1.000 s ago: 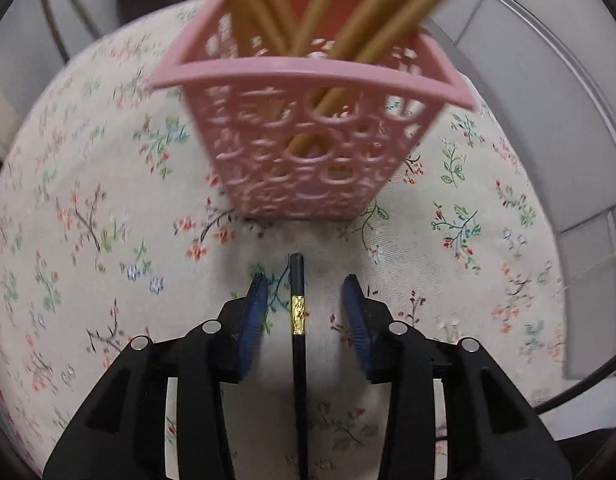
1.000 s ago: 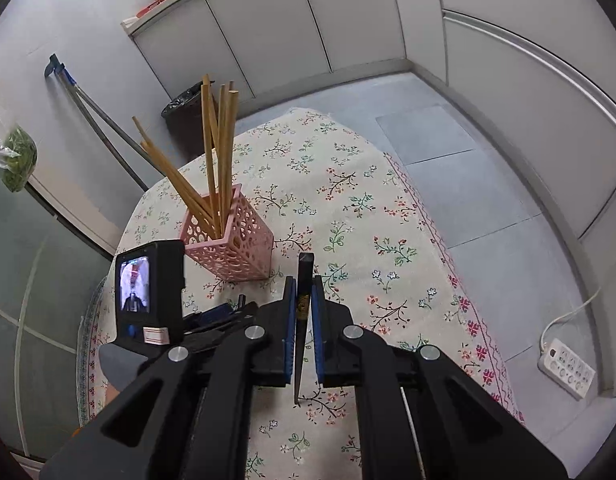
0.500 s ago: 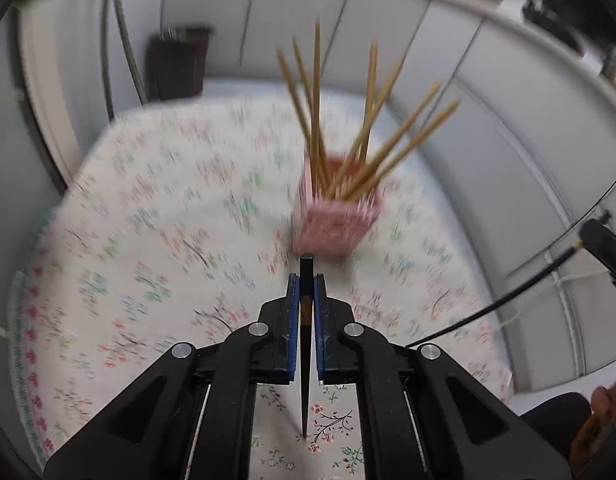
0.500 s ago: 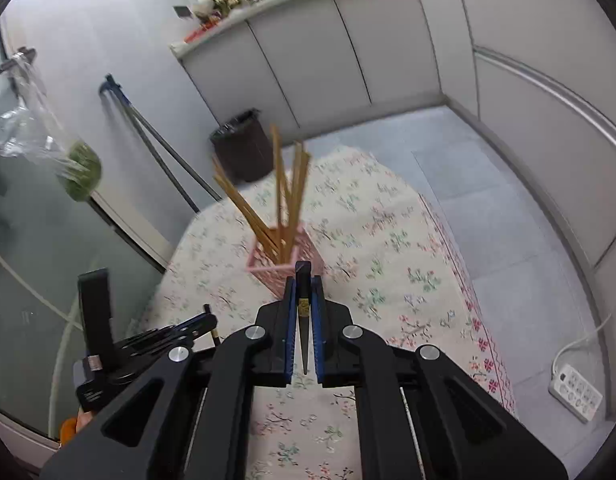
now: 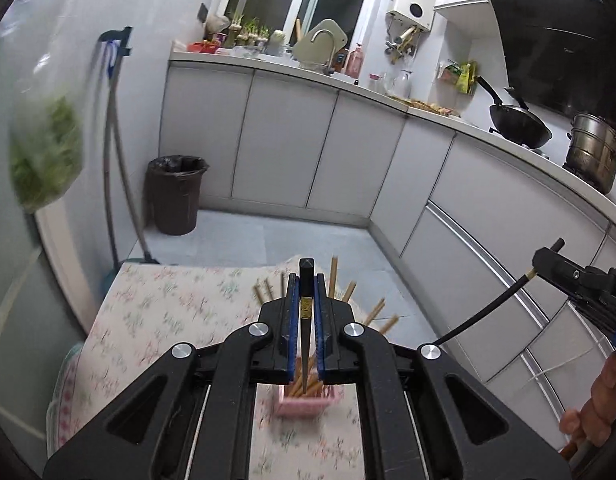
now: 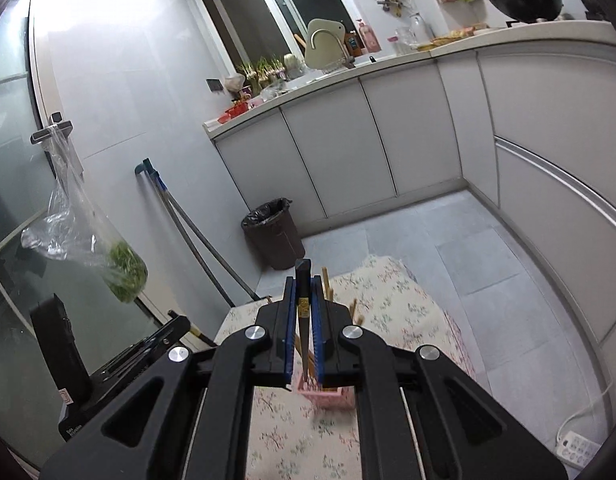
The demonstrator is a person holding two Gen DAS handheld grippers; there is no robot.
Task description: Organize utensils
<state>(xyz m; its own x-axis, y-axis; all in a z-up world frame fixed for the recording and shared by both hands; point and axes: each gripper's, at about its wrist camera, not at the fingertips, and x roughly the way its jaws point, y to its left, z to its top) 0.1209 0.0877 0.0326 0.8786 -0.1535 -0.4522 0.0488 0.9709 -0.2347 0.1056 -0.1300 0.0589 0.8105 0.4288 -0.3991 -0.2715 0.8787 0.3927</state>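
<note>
Left claw (image 5: pixel 307 312) clamped on one black chopstick (image 5: pixel 307 280), right claw (image 6: pixel 304 312) clamped on another black chopstick (image 6: pixel 302 280); both held high above pink basket (image 5: pixel 308 402) of wooden chopsticks (image 5: pixel 333 272) on floral surface (image 5: pixel 156 320).

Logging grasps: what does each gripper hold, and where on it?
Left gripper pinches a black chopstick near its thick squared end, at the gold band. Right gripper holds another black chopstick the same way.

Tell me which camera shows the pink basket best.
Neither shows it well, but the right wrist view is a bit better: the basket shows lattice sides below the fingers. In the left wrist view, the basket is blurrier and more hidden.
</note>
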